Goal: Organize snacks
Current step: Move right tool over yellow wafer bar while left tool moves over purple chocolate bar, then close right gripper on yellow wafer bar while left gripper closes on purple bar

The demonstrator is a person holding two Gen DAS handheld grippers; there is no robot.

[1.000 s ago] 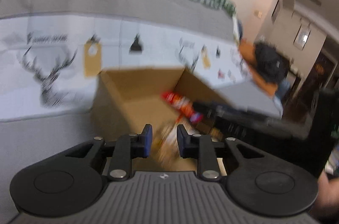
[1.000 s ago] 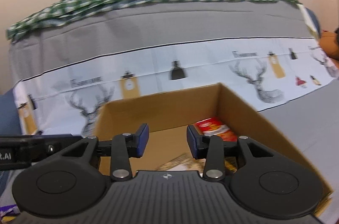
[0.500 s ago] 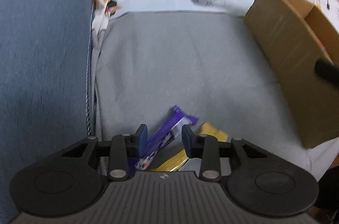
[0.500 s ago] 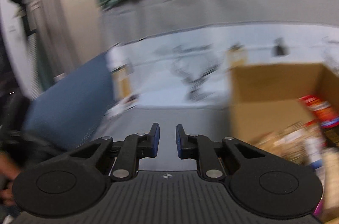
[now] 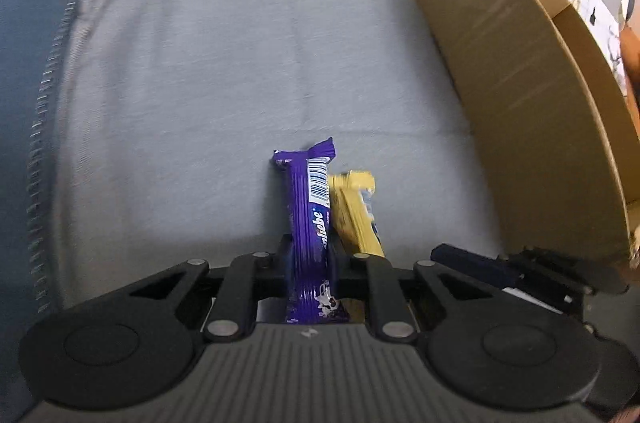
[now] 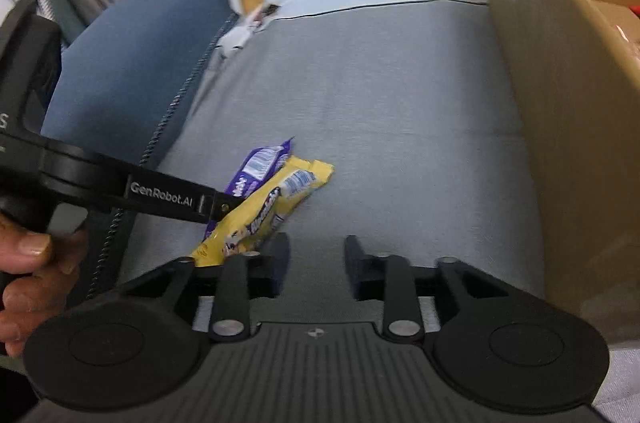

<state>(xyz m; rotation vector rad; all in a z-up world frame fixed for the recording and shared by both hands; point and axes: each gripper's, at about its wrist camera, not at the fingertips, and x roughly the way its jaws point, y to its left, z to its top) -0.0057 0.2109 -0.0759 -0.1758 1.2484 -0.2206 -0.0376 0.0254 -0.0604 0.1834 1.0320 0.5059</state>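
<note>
At lower centre, the left tool (image 5: 310, 263) is closing around the purple foil-wrapped chocolate bar (image 5: 310, 219); the right tool (image 6: 316, 263) is opening, released, over grey bedding (image 6: 380, 103).

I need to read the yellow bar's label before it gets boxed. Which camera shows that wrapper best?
The right wrist view: the yellow bar lies almost fully exposed on the grey cover, printed face up, though blurred. In the left wrist view the purple bar between the closing left claw hides much of it, showing only a blurred edge.
</note>
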